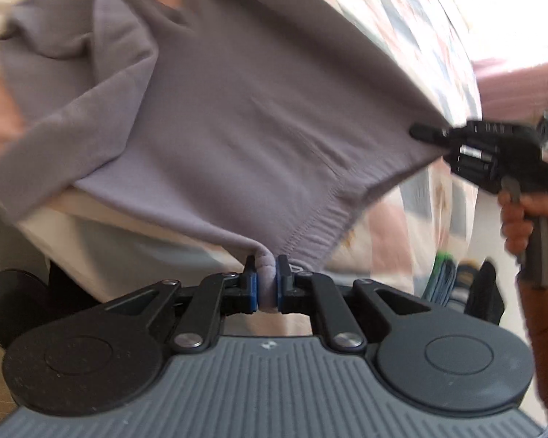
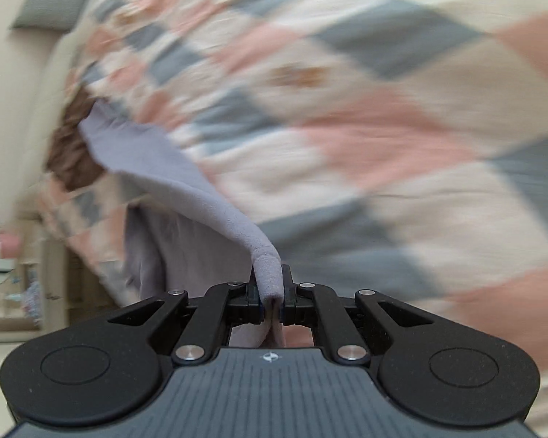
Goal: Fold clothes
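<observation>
A lilac-grey sweatshirt (image 1: 237, 109) hangs stretched in the air between both grippers, a sleeve bunched at the upper left. My left gripper (image 1: 267, 281) is shut on its ribbed hem. My right gripper (image 1: 425, 133), held in a hand at the right, is shut on another hem corner. In the right wrist view my right gripper (image 2: 272, 292) pinches a thick fold of the sweatshirt (image 2: 186, 182), which trails away to the left. Both views are motion-blurred.
A quilt (image 2: 383, 109) with pink, grey and cream diamonds covers the bed behind the garment and also shows in the left wrist view (image 1: 402, 18). A cream wall and a grey cushion (image 2: 54, 0) are at the far left. Shoes (image 1: 456, 284) lie on the floor at lower right.
</observation>
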